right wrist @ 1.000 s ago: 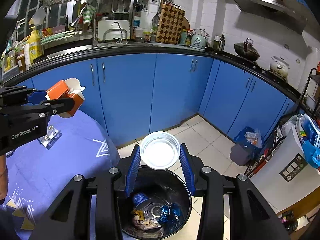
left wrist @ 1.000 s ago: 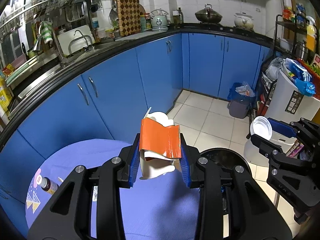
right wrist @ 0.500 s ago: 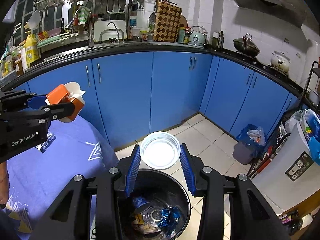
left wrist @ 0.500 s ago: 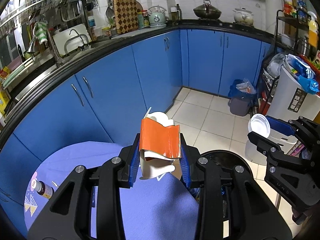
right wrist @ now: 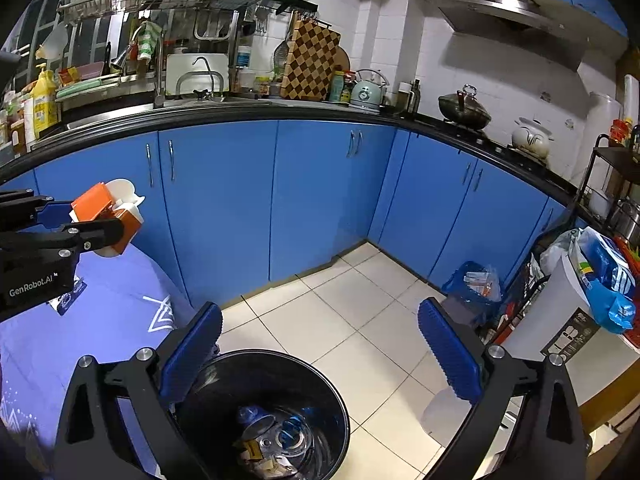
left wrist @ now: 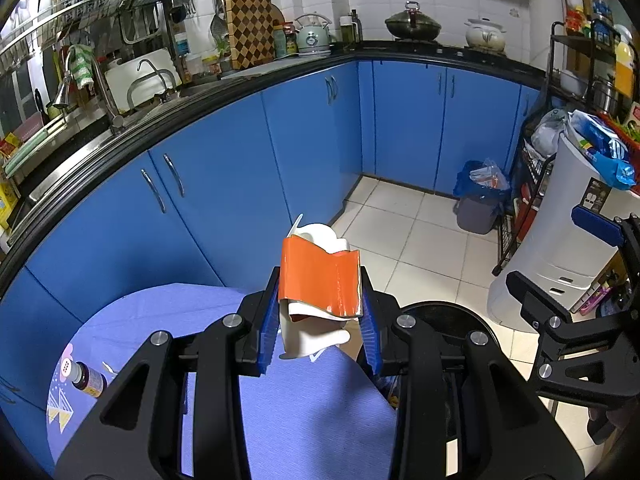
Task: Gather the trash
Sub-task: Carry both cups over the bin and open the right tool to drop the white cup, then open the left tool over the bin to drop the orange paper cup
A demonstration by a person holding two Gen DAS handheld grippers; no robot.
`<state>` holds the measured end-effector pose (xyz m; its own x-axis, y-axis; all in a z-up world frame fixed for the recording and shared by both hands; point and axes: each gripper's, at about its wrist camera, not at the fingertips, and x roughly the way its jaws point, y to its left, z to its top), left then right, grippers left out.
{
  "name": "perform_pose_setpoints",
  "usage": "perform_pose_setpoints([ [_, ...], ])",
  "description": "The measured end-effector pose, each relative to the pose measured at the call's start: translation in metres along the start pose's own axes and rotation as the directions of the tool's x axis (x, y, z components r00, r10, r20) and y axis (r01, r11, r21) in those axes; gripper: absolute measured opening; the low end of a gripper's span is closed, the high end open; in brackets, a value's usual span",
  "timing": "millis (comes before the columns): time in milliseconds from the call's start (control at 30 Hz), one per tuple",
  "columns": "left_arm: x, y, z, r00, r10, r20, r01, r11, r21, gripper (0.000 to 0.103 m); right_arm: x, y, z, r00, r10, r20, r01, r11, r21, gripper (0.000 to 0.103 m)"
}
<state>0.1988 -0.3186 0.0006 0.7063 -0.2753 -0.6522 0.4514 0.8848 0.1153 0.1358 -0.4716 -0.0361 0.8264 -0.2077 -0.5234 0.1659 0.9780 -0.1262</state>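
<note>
The left tool (left wrist: pixel 320 312) pinched a light, crushable orange-and-white carton (left wrist: pixel 318 282) across its already buckled sides, while the right tool (right wrist: pixel 320 344), its jaws having just opened, stood empty above the black bin (right wrist: pixel 224 372).

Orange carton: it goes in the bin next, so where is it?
The orange carton sits clamped in the left tool, above the purple table's edge, left of the black bin.
</note>
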Motion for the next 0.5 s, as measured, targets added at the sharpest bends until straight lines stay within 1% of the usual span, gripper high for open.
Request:
perform_pose_setpoints([
  [233,0.002,-0.009,0.001,1.0,-0.014,-0.005,0.014,1.0,0.015,0.036,-0.003,-0.004,-0.004,1.0,-0.016,-0.001,0.016,1.0,-0.002,0.096],
  [500,0.005,-0.028,0.004,0.999,-0.037,-0.004,0.037,0.998,0.046,0.036,-0.005,-0.022,-0.012,0.999,-0.035,-0.011,0.035,0.999,0.02,0.096],
])
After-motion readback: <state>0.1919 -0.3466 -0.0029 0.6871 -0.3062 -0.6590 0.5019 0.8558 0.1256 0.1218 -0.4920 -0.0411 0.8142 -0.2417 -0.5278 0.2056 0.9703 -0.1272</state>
